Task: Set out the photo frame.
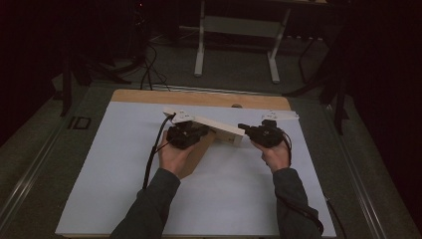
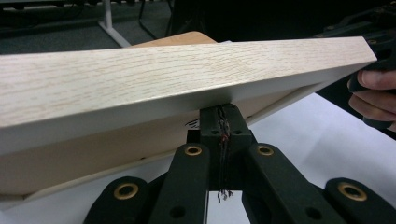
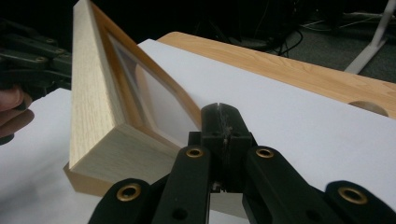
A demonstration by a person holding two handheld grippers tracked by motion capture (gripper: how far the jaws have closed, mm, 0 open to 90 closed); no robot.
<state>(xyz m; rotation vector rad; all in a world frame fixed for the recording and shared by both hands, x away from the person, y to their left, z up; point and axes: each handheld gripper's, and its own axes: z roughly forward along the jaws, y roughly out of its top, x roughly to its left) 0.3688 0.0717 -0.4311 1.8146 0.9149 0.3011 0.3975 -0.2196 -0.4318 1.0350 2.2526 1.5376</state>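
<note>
Currently wooden picture frame [image 1: 219,128] tilted up off the white table sheet [image 1: 124,169], lower edge near it. Left gripper [image 2: 219,122] jaws pressed together under long rail; right gripper [image 3: 219,122] jaws closed at end corner. Probably light, rigid, smooth-lacquered, slip-prone; glazed panel likely fragile, so grip on rails, not pane.

Frame [image 1: 219,128]: pale oak grain, white edge. Grippers [image 1: 185,135] [image 1: 263,133]: black, brass rivets. Table sheet [image 1: 119,164]: white. Sleeves [image 1: 154,199]: dark grey.
</note>
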